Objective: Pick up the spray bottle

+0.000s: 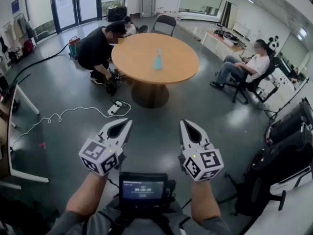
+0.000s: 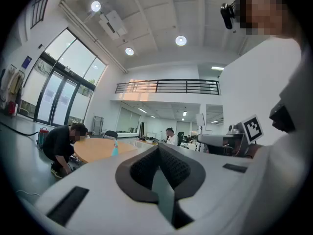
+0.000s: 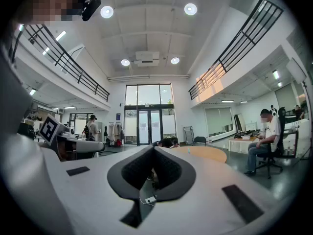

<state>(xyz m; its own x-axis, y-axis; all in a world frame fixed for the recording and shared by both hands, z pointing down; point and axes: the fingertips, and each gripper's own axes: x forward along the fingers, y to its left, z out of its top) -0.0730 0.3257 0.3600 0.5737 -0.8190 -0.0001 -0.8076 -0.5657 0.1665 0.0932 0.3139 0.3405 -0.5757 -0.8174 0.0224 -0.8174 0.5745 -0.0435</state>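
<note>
A light blue spray bottle stands upright near the middle of a round wooden table, far ahead of both grippers. It shows small in the left gripper view as the bottle and tiny in the right gripper view as the bottle. My left gripper and right gripper are held side by side over the grey floor, well short of the table. Both are shut, with nothing between the jaws.
A person in black crouches at the table's left edge. Another person sits on a chair at the right. A white cable and power strip lie on the floor before the table. Black cases stand at right.
</note>
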